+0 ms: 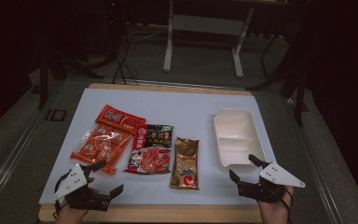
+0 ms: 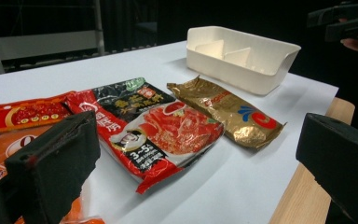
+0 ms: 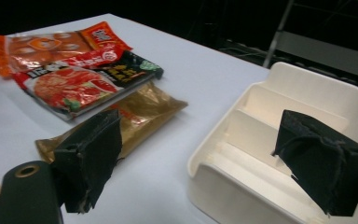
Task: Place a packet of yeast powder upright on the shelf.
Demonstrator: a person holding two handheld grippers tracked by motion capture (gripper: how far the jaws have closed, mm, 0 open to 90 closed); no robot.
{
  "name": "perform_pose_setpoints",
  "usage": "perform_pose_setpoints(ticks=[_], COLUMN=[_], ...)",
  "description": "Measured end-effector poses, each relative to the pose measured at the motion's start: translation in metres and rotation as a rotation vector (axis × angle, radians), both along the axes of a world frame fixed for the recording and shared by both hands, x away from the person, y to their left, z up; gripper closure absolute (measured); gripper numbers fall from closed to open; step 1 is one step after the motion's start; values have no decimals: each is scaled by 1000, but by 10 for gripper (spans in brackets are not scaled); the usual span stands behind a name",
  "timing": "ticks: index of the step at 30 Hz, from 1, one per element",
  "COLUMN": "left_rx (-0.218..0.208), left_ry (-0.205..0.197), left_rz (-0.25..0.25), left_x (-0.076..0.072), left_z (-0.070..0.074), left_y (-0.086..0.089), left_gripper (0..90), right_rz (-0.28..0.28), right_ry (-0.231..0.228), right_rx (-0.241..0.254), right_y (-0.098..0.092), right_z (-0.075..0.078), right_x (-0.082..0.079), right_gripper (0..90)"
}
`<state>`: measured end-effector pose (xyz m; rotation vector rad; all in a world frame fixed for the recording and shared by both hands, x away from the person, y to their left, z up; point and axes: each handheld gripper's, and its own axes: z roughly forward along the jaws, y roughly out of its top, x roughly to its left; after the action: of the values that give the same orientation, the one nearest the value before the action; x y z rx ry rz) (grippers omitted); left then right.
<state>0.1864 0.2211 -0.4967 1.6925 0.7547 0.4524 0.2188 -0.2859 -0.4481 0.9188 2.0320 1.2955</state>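
While grippers hover, white tray [image 1: 239, 122] compartments empty.

A white-covered worktop [image 1: 186, 105] carries an orange snack pack [image 1: 101, 145], a red-and-black sachet [image 1: 151, 149], a gold pouch [image 1: 185, 163] and a white divided tray [image 1: 256, 140].
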Motion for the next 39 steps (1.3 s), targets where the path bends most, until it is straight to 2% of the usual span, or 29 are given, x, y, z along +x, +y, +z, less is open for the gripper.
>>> perform_pose_setpoints(ticks=[4, 6, 9, 11, 15, 20, 23, 25, 27, 29, 31, 35, 39], left_rx=[-3, -1, -5, -8, -18, -14, -16, -15, -16, -13, -11, -7, -6], left_ry=[9, 10, 7, 4, 6, 5, 3, 2, 2, -1, -2, -1, -1], left_rz=[-6, -9, -12, -12, -16, -24, -29, -30, -32, -34, -39, -49, -53], left_x=[2, 2, 2, 1, 1, 1, 1, 1, 1, 1, 0, 0, 0], left_z=[-2, -2, -2, -2, -2, -2, -1, -1, -1, -2, -2, -2, -2], left_y=[0, 0, 0, 0, 0, -1, -2, -2, -2, -3, -5, -8, -9], left_gripper=[0, 0, 1, 1, 1, 1, 1, 1, 0, 1, 0, 1, 1], right_rz=[20, 48, 73, 65, 72, 108, 123, 134, 141, 158, 166, 196, 203], right_ry=[1, 28, 30, 19, 73, 93, 108, 121, 114, 91, 89, 75, 64], right_rx=[-5, -10, -24, -43, -51, -65, -50, -11, 26, 34, 36, 9, -10], right_y=[2, 5, 7, 8, 13, 19, 20, 21, 21, 23, 26, 33, 40], right_z=[0, -3, -2, 0, 3, 5, 5, 8, 12, 16, 20, 26, 35], right_x=[1, 4, 4, 3, 1, -1, 0, 1, 1, 0, 1, 2, 5], right_gripper=[144, 139, 128, 128, 130, 116, 111, 100, 100, 100, 100, 100, 100])
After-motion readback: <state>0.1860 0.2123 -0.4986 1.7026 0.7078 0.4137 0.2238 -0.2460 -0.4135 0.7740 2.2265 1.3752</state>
